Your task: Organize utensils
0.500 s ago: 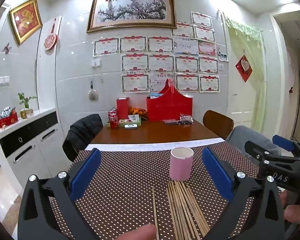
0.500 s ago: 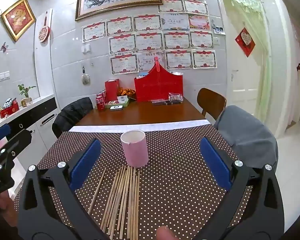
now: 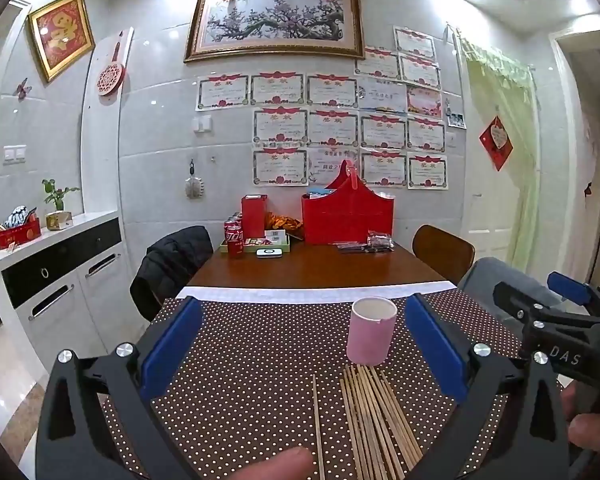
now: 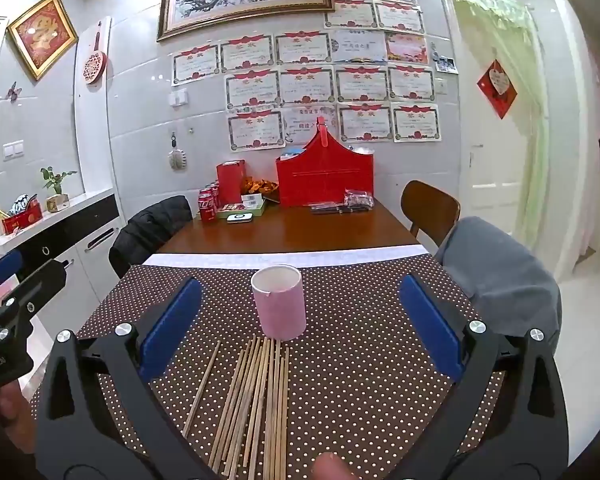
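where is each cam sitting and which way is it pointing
Left wrist: rides the left gripper, tilted slightly down over the table; cup right of centre, right gripper and a fingertip showing.
Right wrist: rides the right gripper, same heading; cup near centre, left gripper at left edge.
Shared: cup, chopsticks, far wall.

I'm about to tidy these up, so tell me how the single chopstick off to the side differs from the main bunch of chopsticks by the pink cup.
The single chopstick lies alone, apart to the left; the main bunch is many sticks packed side by side. The single chopstick slants at an angle away from the bunch. The bunch's far ends reach the base of the pink cup; the single one stops short and aside. Both are pale wood, lying flat on the dotted cloth, and neither is gripped.
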